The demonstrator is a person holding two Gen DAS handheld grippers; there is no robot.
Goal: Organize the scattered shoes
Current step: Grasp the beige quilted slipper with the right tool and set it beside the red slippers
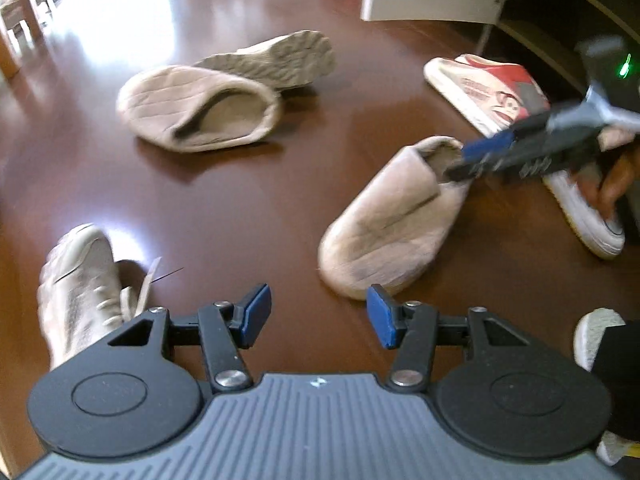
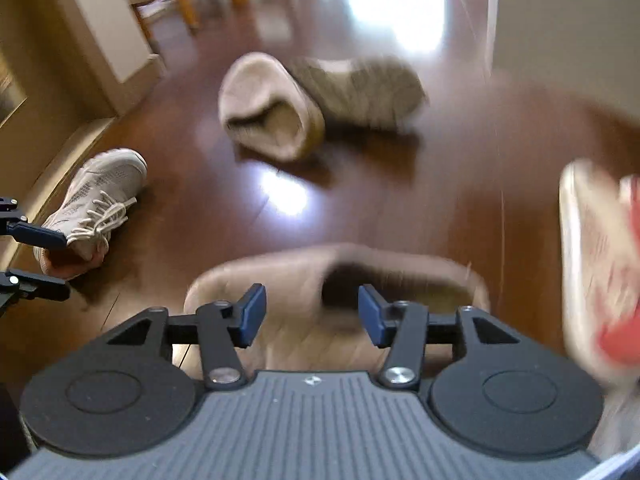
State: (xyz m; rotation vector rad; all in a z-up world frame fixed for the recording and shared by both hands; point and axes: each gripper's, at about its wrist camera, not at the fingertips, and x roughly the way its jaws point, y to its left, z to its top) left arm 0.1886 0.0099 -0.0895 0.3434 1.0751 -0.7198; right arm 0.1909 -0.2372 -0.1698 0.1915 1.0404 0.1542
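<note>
The nearest thing to take is the beige, soft-walled fabric slipper [image 1: 394, 220] lying on the dark polished wooden floor [image 1: 248, 184], toe toward the left wrist camera and its open heel end away. In that view the right gripper [image 1: 464, 160] reaches in from the right with its blue-padded tips at the slipper's heel opening; in its own blurred view the jaws stand partly apart with nothing visibly pinched between the pads, and the slipper's collar lies just below them. The left gripper [image 1: 318, 314] hangs over bare floor, jaws about half open and empty, between the slipper and a cream lace-up sneaker [image 1: 80, 288] at its left. The slipper looks light and floppy — the upper will likely fold under the pads rather than resist, so the folded collar edge at the opening seems the best hold, one pad inside and one outside. The matching beige slipper [image 1: 200, 110] lies on its side further off, touching an overturned grey-soled knit sneaker [image 1: 276, 58]. The sneakers look stiffer and somewhat heavier; the heel collar seems the safer hold, since loose laces would slip. A red-and-white printed canvas shoe [image 1: 486, 86] lies near an open wooden cabinet [image 1: 560, 8] — probably where the pairs go.
</note>
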